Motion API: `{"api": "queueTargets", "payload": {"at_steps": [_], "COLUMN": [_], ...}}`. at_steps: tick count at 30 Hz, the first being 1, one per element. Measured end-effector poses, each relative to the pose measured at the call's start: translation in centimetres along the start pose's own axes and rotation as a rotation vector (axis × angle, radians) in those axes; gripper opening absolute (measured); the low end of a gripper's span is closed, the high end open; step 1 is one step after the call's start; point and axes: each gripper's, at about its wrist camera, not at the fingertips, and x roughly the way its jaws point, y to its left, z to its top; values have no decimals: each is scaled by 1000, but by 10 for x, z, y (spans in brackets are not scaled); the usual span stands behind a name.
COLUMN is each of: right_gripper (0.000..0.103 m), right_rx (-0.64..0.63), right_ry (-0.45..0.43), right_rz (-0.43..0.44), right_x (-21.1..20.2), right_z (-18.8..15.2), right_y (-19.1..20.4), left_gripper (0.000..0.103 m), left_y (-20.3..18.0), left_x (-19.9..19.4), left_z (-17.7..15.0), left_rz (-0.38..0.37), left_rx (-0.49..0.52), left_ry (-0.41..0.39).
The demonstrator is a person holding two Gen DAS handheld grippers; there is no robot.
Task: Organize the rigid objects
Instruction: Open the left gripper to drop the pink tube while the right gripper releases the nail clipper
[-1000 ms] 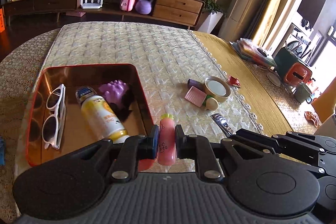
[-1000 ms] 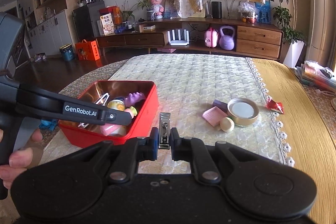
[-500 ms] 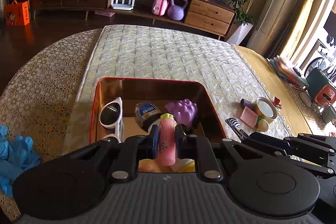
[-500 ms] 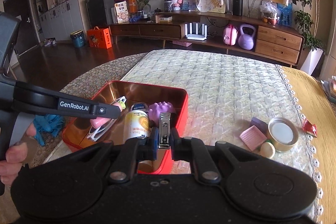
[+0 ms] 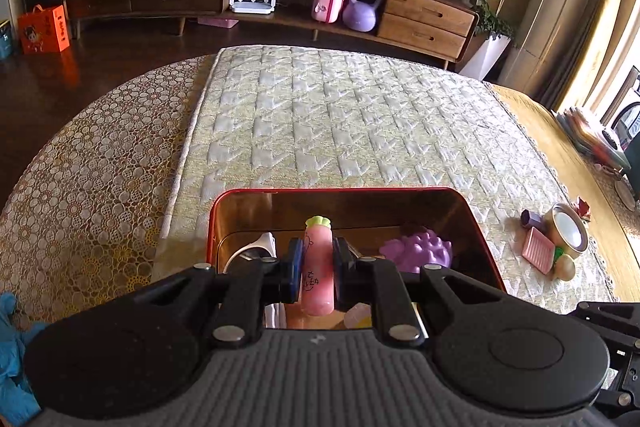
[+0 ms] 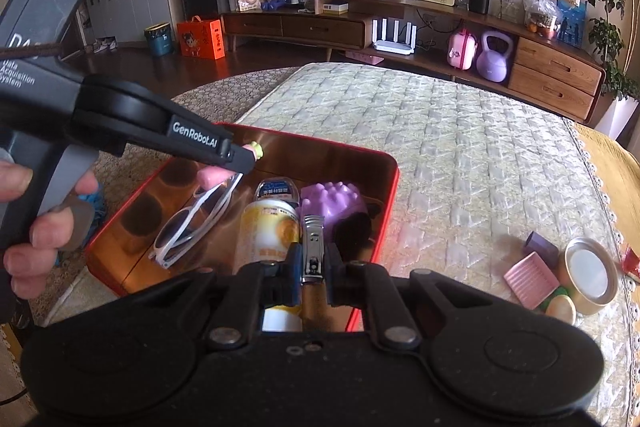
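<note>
A red metal tin (image 5: 348, 191) (image 6: 394, 179) stands on the quilted mat. In it lie white sunglasses (image 6: 192, 223), a yellow can (image 6: 269, 231) and a purple spiky toy (image 6: 334, 201) (image 5: 420, 251). My left gripper (image 5: 316, 269) is shut on a pink bottle-shaped toy with a green cap (image 5: 318, 267) and holds it over the tin; it shows in the right wrist view too (image 6: 244, 163). My right gripper (image 6: 312, 267) is shut on a silver nail clipper (image 6: 313, 247), held over the tin's near right part.
To the right of the tin lie a round gold lidded tin (image 6: 590, 275), a pink ribbed block (image 6: 530, 279), a purple block (image 6: 540, 249) and a small cream egg shape (image 6: 562, 311). A red wrapper (image 6: 632, 261) lies further right. Blue gloves (image 5: 12, 367) lie at the left edge.
Both grippers have moved left and forward with their objects, from beside the tin to above its inside. The tin's contents have not moved.
</note>
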Motion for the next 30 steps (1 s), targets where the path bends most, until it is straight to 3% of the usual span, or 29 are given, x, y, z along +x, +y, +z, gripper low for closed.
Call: {"api": "queueTargets", "payload": {"at_steps": [13,30], "right_gripper": [12,32], "right_rx": [-5,37], "right_ry": [23,11], "right_rz": [12,36], "right_x": [4,-14], "right_z": [-4,-9], "right_y": [2,0], "left_gripper": [16,16], "left_y": [-1,-3], "left_x": [30,21], "left_z": [-2,-6], "left_rz": [23,24], "left_rx": [17,7], "left_ry": [60,74]}}
